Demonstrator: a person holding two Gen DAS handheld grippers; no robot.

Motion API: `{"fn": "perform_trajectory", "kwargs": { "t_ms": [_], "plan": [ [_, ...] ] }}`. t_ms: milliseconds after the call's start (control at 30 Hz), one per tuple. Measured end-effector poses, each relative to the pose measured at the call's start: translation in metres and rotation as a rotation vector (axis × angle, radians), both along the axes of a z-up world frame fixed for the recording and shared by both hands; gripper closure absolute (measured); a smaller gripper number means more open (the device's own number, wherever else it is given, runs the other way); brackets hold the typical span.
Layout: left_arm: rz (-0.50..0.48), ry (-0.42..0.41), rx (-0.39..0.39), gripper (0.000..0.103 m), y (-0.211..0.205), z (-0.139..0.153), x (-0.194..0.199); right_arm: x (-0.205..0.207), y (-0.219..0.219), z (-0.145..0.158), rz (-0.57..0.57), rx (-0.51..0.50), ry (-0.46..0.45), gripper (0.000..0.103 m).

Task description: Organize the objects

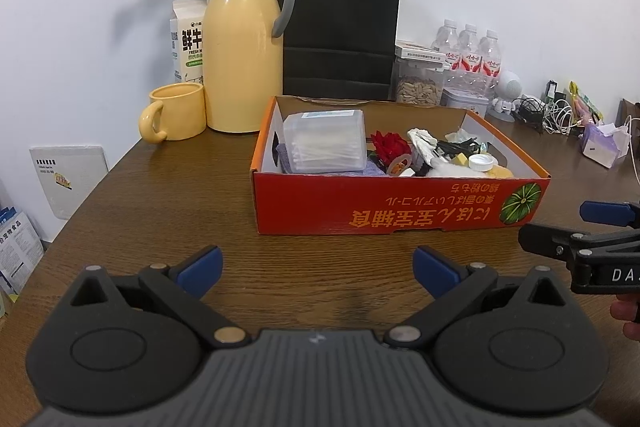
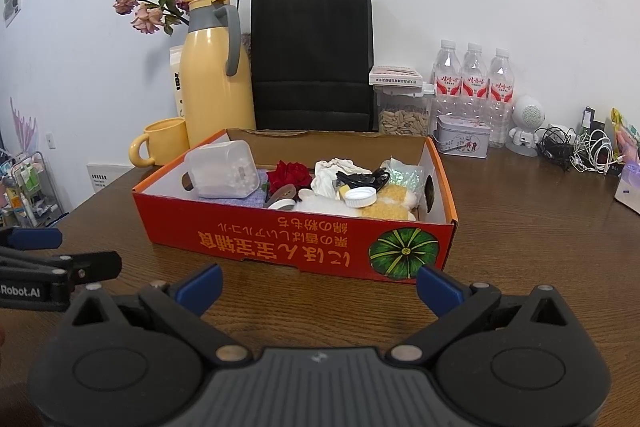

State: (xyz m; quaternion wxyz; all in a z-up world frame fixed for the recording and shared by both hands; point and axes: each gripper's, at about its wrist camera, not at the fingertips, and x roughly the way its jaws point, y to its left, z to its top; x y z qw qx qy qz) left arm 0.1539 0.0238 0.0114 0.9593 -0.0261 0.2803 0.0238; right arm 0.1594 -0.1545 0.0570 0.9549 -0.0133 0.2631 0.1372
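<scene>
Both grippers, left gripper [image 1: 318,269] and right gripper [image 2: 319,287], spread wide and empty, red box [image 2: 280,239] at 12 o'clock already holding small items, stage unclear

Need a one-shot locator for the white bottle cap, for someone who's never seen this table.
Find the red box mid-table, in front of the black bag. Look inside its right half, near the front wall. The cap is the small white ribbed disc, open side up, resting on white and yellow plush; nothing else there is round and ribbed.
</scene>
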Motion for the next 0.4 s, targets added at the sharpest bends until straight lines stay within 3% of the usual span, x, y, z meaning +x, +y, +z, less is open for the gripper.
{"fn": "perform_trajectory", "kwargs": {
  "t_ms": [400],
  "plan": [
    [0.018, 0.011, -0.019, 0.0, 0.0039, -0.0014, -0.0007, -0.0004, 0.0, -0.0011, 0.0, 0.0, 0.001, 0.0]
  ]
}}
